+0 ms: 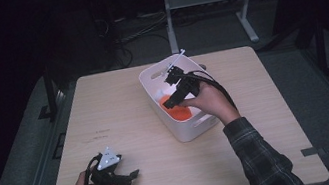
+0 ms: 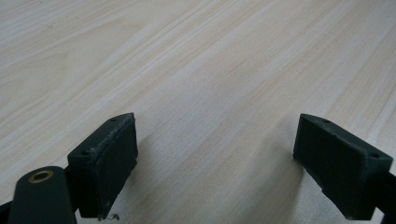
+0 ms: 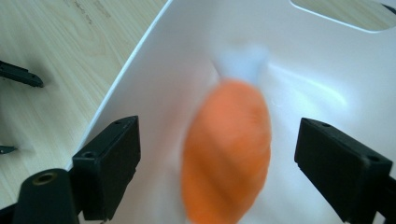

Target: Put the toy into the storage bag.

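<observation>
Fingers wide apart on both: we had right gripper (image 3: 217,172) over white bin (image 1: 150,77), nothing gripped, orange obj (image 3: 226,149) inside; left gripper (image 2: 215,163) empty, near-left of bin.

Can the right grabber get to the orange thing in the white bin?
Probably yes. The right gripper is already over the white bin with its jaws apart, and the orange thing lies between them, blurred. Nothing seems to block the way.
</observation>
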